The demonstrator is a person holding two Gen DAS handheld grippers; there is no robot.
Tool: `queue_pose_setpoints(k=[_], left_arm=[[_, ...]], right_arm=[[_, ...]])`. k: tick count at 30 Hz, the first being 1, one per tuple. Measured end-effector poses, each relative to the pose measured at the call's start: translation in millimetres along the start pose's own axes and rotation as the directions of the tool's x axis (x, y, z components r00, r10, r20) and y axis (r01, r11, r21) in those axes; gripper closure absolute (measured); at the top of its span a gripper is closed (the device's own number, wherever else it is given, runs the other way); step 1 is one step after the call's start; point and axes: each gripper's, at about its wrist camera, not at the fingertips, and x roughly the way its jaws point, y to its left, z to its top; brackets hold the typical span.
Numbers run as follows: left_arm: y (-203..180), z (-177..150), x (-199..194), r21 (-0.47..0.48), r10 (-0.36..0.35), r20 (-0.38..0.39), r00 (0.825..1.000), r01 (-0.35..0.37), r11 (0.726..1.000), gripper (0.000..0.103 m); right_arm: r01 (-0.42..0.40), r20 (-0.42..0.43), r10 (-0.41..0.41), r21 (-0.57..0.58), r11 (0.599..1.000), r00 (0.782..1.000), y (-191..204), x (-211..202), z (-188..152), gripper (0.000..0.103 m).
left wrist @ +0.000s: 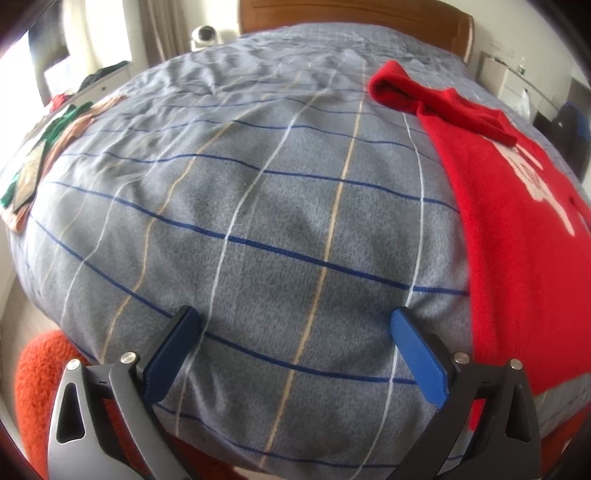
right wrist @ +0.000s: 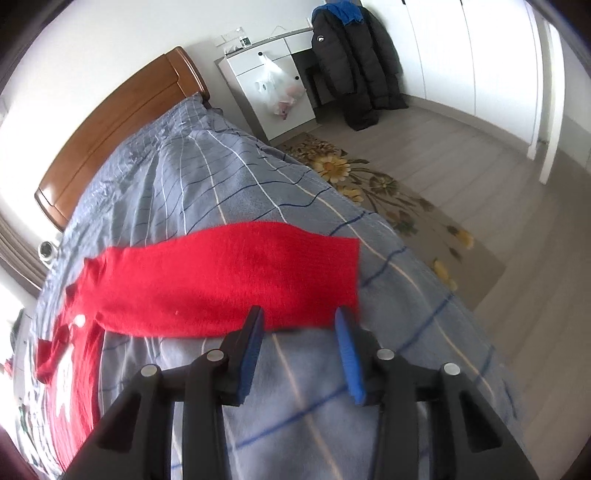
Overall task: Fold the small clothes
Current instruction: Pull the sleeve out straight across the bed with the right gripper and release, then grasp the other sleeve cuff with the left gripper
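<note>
Well, red sweater (right wrist: 229, 280) w/ unreadable white print, left gripper (left wrist: 295, 321) wide apart, right gripper (right wrist: 299, 317) parted, both empty.

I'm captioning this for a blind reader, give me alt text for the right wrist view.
A red sweater lies on a grey plaid bed, one sleeve stretched flat across it. The right gripper hovers open at the sleeve's near edge, nothing between its fingers. Beyond are a floral rug and white cabinet.

Two wrist views, both angled down over the bed (left wrist: 258, 221)

The left view was aimed up the bed toward the headboard (left wrist: 354, 14), close above the cover. The right view was tilted, facing the bedside floor. The red sweater (right wrist: 229, 280) was shared by both.
</note>
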Motion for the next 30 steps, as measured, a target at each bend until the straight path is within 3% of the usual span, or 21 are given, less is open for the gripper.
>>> queue_pose_setpoints(k=[4,6,9,11,13,15,16,19,21,22,23,25,27,29,30], left_arm=[[-2,6,-11,0.047,0.007,-0.055,0.998,-0.004,0.999,0.001],[-9,15,-31,0.086,-0.003,-0.005,1.000,0.004,0.996,0.001],[-31,50,-64,0.165,-0.120,0.062,0.991,0.109,0.980,0.001],[-55,85,-83,0.244,-0.224,0.089,0.970,0.197,0.950,0.001],[-89,123,-98,0.345,-0.308,0.110,0.945,0.255,0.903,0.001],[-131,148,-94,0.470,-0.362,0.058,0.930,0.294,0.832,0.001],[-159,157,-85,0.554,-0.363,0.026,0.931,0.289,0.781,0.001],[-221,166,-43,0.708,-0.287,0.027,0.958,0.184,0.682,0.003],[-253,167,-9,0.761,-0.235,-0.006,0.972,0.157,0.629,0.018],[-266,166,8,0.782,-0.204,-0.022,0.979,0.144,0.607,0.031],[-275,165,23,0.791,-0.174,-0.032,0.984,0.131,0.597,0.035],[-287,173,50,0.782,-0.125,-0.024,0.992,0.096,0.616,0.038],[-293,180,64,0.761,-0.116,-0.016,0.993,0.087,0.643,0.038],[-300,184,73,0.751,-0.130,-0.019,0.991,0.100,0.652,0.043],[-302,184,76,0.746,-0.149,-0.039,0.988,0.127,0.654,0.072]], right_arm=[[-0.041,0.069,0.045,-0.062,0.997,0.997,23,-40,-28,0.053],[-0.054,0.103,0.066,-0.116,0.992,0.992,37,-56,-44,0.044],[-0.073,0.149,0.103,-0.195,0.978,0.983,58,-72,-70,0.040],[-0.094,0.160,0.134,-0.237,0.967,0.978,69,-74,-85,0.039],[-0.113,0.157,0.156,-0.251,0.961,0.975,76,-68,-98,0.039],[-0.129,0.134,0.164,-0.241,0.962,0.977,79,-58,-104,0.039],[-0.135,0.124,0.167,-0.232,0.963,0.978,80,-54,-105,0.039],[-0.155,0.118,0.182,-0.207,0.966,0.976,75,-52,-108,0.039],[-0.169,0.116,0.193,-0.188,0.968,0.974,70,-52,-109,0.039],[-0.175,0.114,0.195,-0.169,0.970,0.974,67,-51,-108,0.039],[-0.176,0.116,0.195,-0.154,0.972,0.974,64,-51,-108,0.039],[-0.185,0.119,0.201,-0.127,0.974,0.972,58,-52,-108,0.039],[-0.191,0.117,0.205,-0.123,0.974,0.972,57,-51,-107,0.039],[-0.193,0.114,0.207,-0.124,0.973,0.972,58,-50,-108,0.039],[-0.192,0.112,0.206,-0.124,0.974,0.972,59,-49,-108,0.039]])
